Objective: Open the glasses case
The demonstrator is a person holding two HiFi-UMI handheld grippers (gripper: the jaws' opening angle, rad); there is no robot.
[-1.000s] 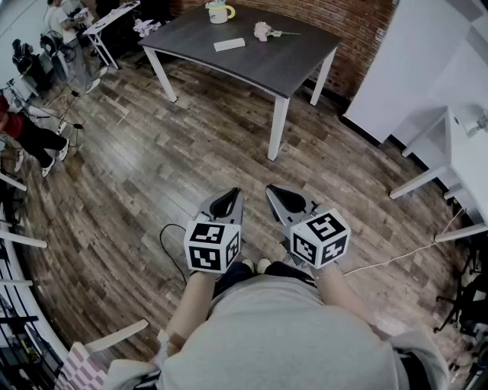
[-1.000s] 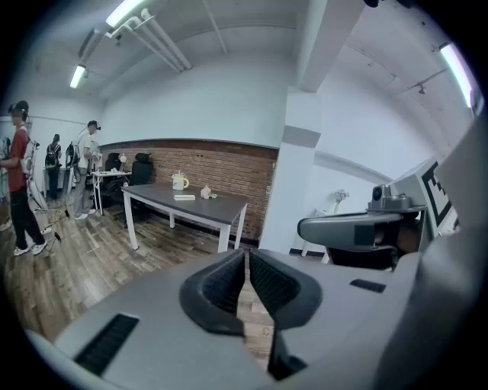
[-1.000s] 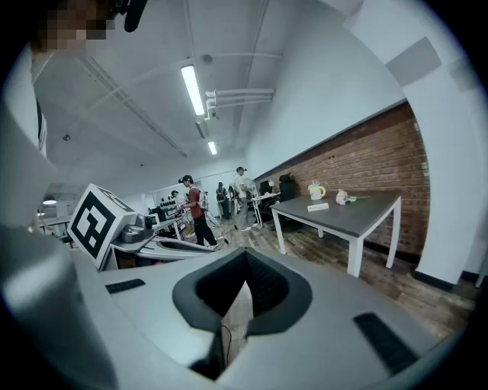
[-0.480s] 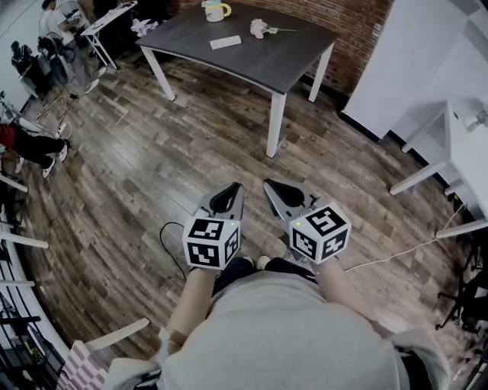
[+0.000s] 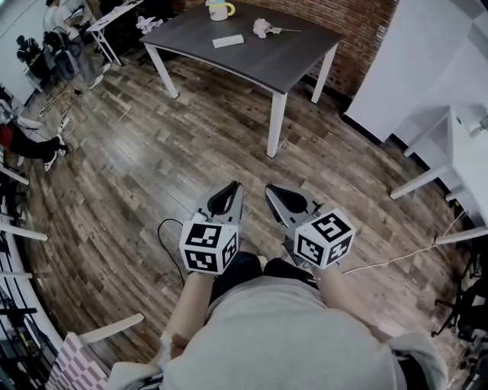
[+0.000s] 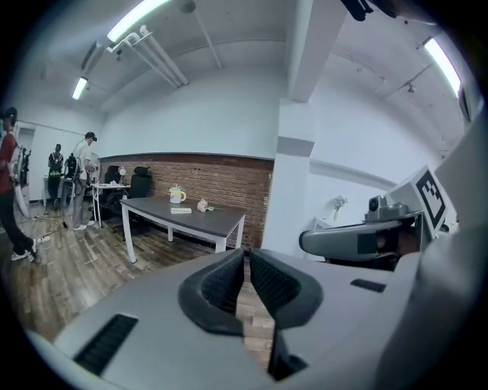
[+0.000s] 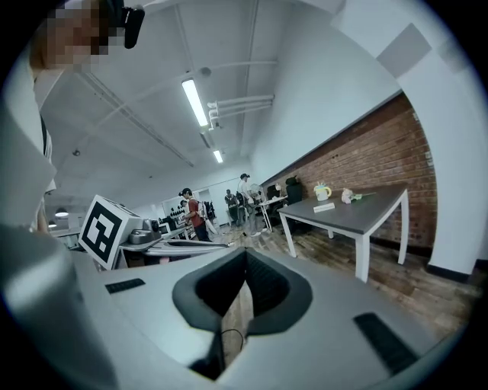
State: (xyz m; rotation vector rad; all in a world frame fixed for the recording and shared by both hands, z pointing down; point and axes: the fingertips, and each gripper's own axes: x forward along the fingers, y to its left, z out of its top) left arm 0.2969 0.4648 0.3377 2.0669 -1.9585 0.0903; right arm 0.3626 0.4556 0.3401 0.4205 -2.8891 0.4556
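- Head view: the glasses case (image 5: 228, 41), which I take to be the flat pale oblong, lies on the dark table (image 5: 290, 57) at the upper middle of the frame, well apart from both grippers.
- The left gripper (image 5: 226, 196) and right gripper (image 5: 284, 202) sit at lower centre, each with jaws clenched on nothing.
- The step in hand is likely the approach: walk up and part the jaws. Then pin the base with one and lift the lid with the other.
- A mug (image 5: 220, 10) and a flower (image 5: 263, 29) flank the case. A black cable (image 5: 162, 228) loops on the floor near the feet and could trip.

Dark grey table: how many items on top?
3, in the head view: yellow-handled pale mug at the back, flat white rectangular case nearer, pale flower right of both.
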